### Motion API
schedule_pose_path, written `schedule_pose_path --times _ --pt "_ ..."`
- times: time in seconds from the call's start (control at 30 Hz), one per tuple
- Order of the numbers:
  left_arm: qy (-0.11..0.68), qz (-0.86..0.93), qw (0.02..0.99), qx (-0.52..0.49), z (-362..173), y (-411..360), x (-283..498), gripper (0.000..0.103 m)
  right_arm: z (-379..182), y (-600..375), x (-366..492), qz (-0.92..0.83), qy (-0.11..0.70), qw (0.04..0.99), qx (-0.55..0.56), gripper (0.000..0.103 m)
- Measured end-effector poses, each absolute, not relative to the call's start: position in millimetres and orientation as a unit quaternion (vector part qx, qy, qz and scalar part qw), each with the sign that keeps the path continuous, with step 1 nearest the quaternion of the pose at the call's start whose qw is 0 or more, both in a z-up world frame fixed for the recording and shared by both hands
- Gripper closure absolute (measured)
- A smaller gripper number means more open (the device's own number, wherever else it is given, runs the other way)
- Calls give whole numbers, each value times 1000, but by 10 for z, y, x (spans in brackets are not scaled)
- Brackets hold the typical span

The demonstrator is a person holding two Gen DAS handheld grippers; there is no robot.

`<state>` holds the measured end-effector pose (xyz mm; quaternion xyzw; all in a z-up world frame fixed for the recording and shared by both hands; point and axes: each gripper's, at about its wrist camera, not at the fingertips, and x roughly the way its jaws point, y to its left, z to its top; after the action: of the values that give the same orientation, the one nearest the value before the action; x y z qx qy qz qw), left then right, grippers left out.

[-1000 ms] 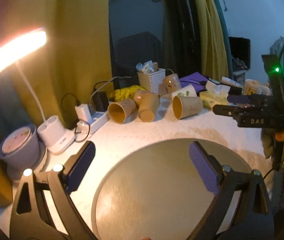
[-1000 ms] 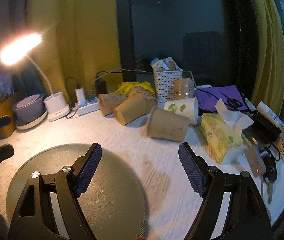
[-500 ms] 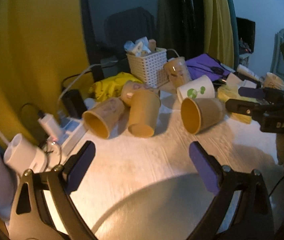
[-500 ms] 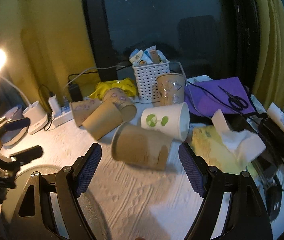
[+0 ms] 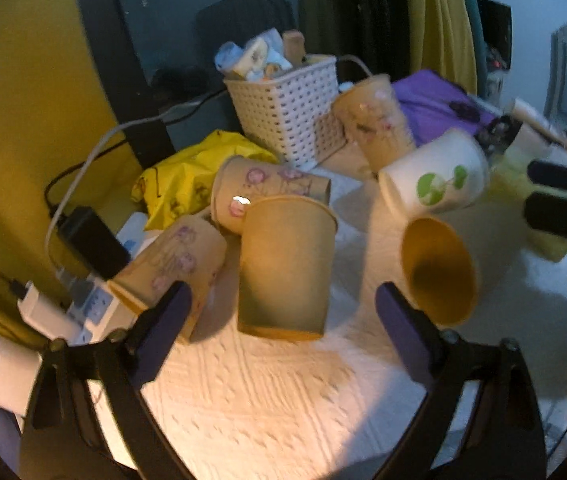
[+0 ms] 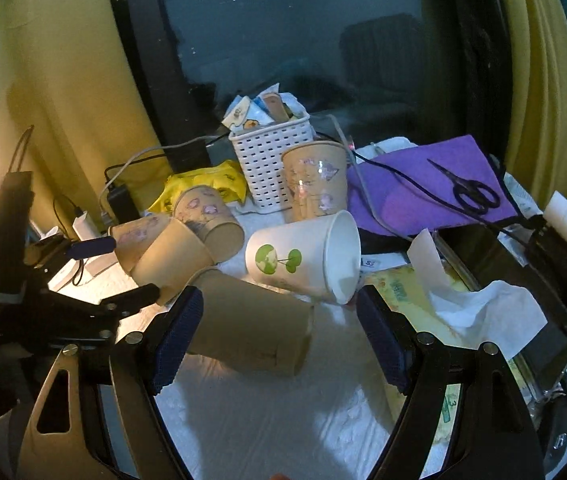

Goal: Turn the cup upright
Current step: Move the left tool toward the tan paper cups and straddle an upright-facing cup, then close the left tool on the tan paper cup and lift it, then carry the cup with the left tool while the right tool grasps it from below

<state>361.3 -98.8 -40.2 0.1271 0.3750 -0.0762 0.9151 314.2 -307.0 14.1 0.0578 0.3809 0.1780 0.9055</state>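
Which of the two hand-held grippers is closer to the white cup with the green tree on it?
Right. The right hand-held gripper sits just in front of the white cup. The left hand-held gripper faces a plain brown cup, with the white cup farther off to its right.

No brand or word can be read in either view. The only legible mark is a green digit "3" on the yellow tissue pack (image 6: 449, 404), just right of the right gripper's right finger; other print there is blurred.

White lattice basket (image 6: 270, 160) straight ahead of the tongs; scissors (image 6: 468, 190) on purple cloth (image 6: 423, 184) ahead-right; tissue box (image 6: 435, 300) just right.
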Motion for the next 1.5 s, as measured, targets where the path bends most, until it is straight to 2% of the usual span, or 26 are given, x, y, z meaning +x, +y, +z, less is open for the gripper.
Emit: schedule_pose_path --times 0.03,0.2,0.3,0.7,1.1,1.5 --pt "385 -76 911 130 -443 -992 3669 27 125 -3070 3150 177 382 905 59 22" --pt "403 -77 903 128 -579 -999 3836 28 82 -3057 3174 173 388 903 59 22" --pt "409 -76 900 130 -639 -1006 3897 44 77 -3067 3169 170 388 904 63 22" --pt "383 -93 913 110 -422 -1006 3485 44 345 -3038 2913 156 371 914 56 22" --pt "320 -104 936 106 39 -867 2304 44 730 -2728 2286 189 353 915 48 22" --pt "314 -117 939 80 -68 -704 1323 44 761 -2400 1656 233 380 892 81 22"
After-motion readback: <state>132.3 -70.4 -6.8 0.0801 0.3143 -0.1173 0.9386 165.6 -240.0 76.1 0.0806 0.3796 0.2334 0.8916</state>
